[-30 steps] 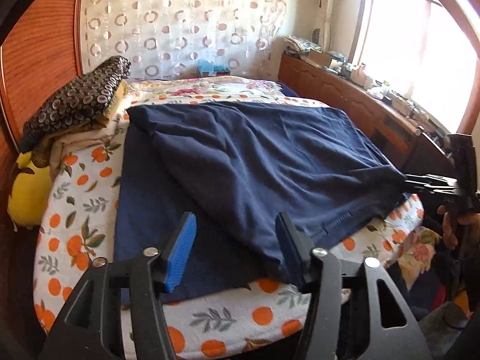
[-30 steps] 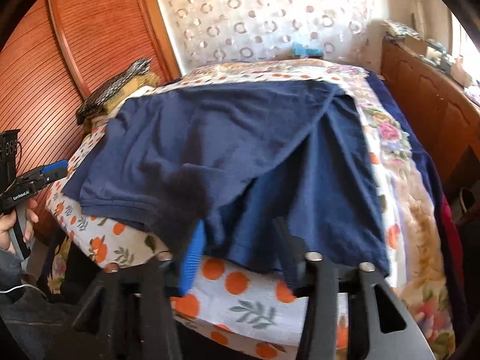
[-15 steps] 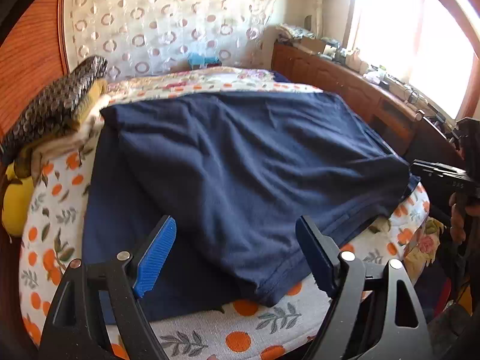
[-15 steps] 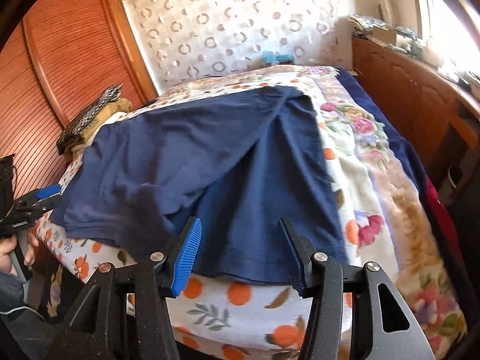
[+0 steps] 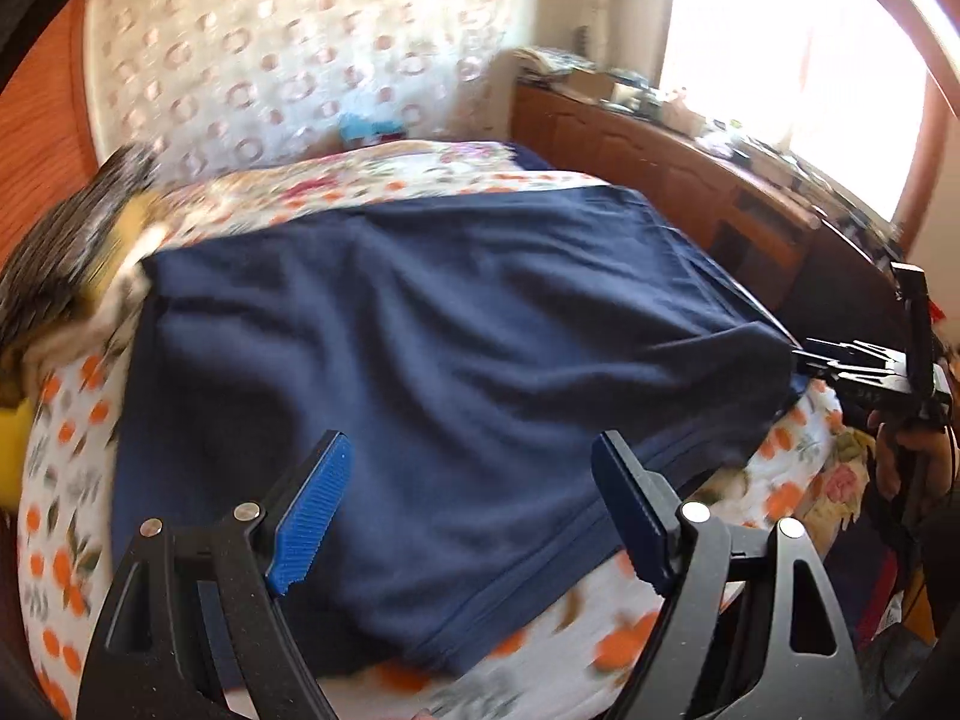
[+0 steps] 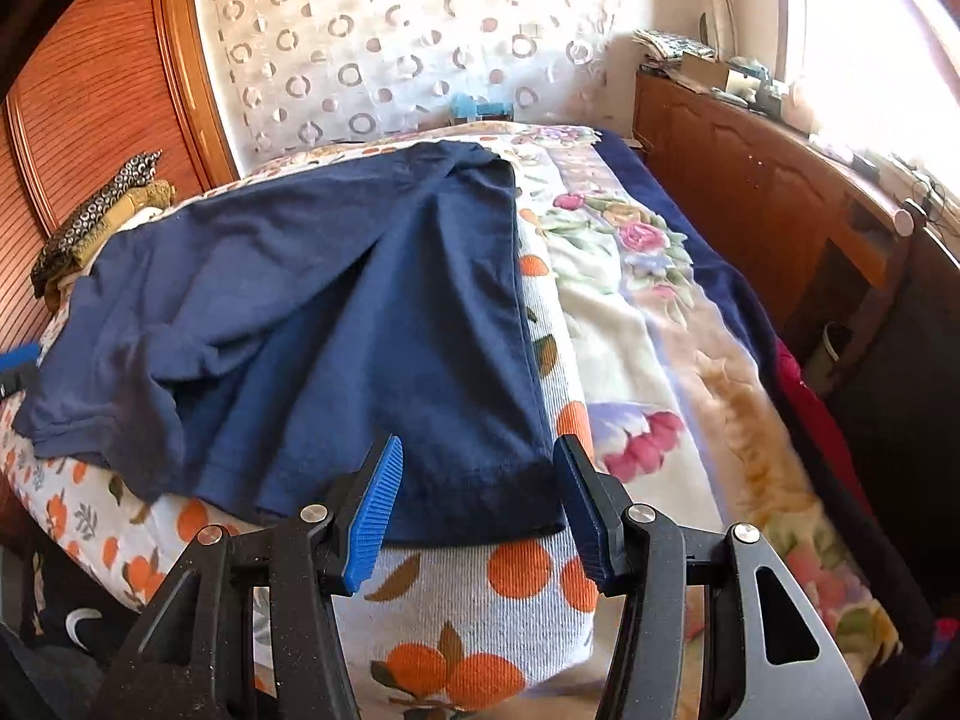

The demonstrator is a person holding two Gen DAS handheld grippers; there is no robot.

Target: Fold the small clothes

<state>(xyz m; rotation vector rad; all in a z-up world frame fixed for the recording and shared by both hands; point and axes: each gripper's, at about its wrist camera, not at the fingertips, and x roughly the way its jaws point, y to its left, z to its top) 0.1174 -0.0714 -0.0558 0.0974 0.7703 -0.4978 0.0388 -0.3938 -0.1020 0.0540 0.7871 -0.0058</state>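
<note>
The left tongs (image 5: pixel 465 504) have let go. A second ago their blue pads sat close on the near edge of the navy shirt (image 5: pixel 432 360); now they stand wide apart above the cloth with nothing pinched between them, and the view has swung so that the folded flap fills it. That flap lies across the shirt's body, its hem running along the near edge of the bed (image 5: pixel 66 480) with the orange-print cover. At the far left the stack of folded clothes (image 5: pixel 66 252) sits beside the shirt, as before.

Further right, the right tongs (image 6: pixel 477 504) have also come free. A second ago the shirt's lower edge was bunched at their pads; now the pads are parted on either side of the shirt's near right corner, which lies flat on the bed, and I see no cloth gripped.

In my judgement one lengthwise fold has just been laid down and released. The shirt is still wide and rumpled at its left side, so smoothing and at least one further fold seem to remain.
</note>
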